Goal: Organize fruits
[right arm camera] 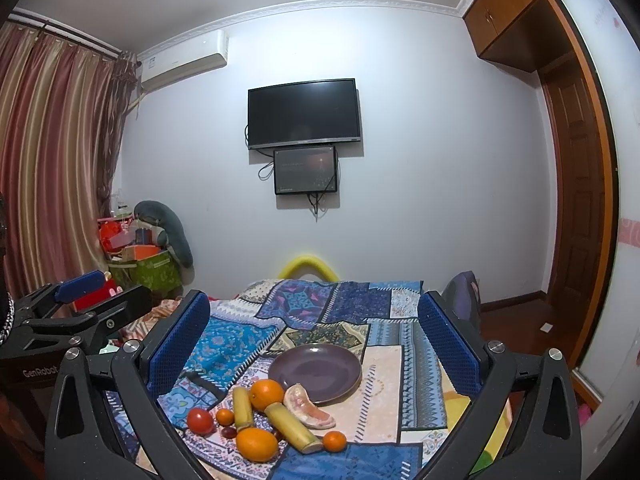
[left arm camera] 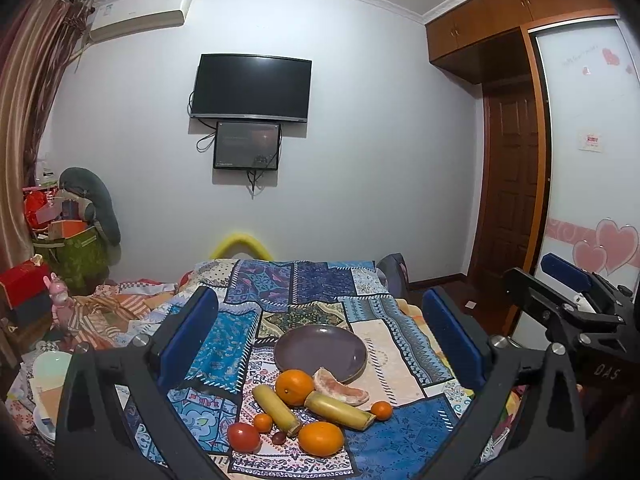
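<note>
While nothing had reached the plate, both tools hung back above the near edge of the quilt, so the job looked barely begun.

Left gripper: jaws spread wide, nothing btwn the blue pads; framed the whole fruit pile, lower centre of left wrist view.
Tomato: lower left of the pile, on the patchwork quilt, not sorted.
Small tangerine, left: just beside the tomato, touching the short cane piece.
Dark grapes: two small ones, low in the pile, btwn tomato and front orange.
Short cane piece: lay diagonal, centre-left of pile.
Back orange: just below the plate rim, against both cane pieces.
Front orange: lowest in frame, nearest the cameras.
Long cane piece: diagonal, centre-right, under the pomelo's edge.
Pomelo wedge: upper end leaned on the plate rim; only item touching it.
Plate: purple, bare, just above the pile, mid-frame.
Small tangerine, right: right end of pile, by the long cane's cut end.
Right gripper: also wide apart, empty; seen at right edge of left wrist view too.
Done: nil, by my read. Left: every piece, approx ten.
</note>
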`<state>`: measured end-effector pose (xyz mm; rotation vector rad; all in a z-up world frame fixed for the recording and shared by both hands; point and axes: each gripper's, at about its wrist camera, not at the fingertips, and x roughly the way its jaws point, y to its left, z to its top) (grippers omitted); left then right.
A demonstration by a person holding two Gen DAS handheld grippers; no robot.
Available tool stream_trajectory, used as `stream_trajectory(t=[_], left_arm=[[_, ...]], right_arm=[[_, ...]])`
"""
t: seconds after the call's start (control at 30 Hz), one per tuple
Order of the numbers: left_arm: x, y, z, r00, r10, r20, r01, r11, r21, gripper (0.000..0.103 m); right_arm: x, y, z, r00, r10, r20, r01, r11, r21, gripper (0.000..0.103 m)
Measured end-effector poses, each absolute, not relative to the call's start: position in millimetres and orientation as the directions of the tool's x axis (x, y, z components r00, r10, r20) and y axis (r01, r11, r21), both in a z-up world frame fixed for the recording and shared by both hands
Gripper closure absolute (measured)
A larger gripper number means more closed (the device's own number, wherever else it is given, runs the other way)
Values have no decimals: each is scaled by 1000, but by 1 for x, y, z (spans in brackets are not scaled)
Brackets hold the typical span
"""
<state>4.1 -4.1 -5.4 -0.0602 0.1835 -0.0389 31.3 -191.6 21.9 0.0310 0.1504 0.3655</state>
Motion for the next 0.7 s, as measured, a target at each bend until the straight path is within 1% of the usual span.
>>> stream_trajectory(t=[0.7], left_arm=[[5,-5,-7,981,-49,-187,38,997,-62,0]], right_arm=[[31,-192,21,923,359,-139,-354,933,59,0]])
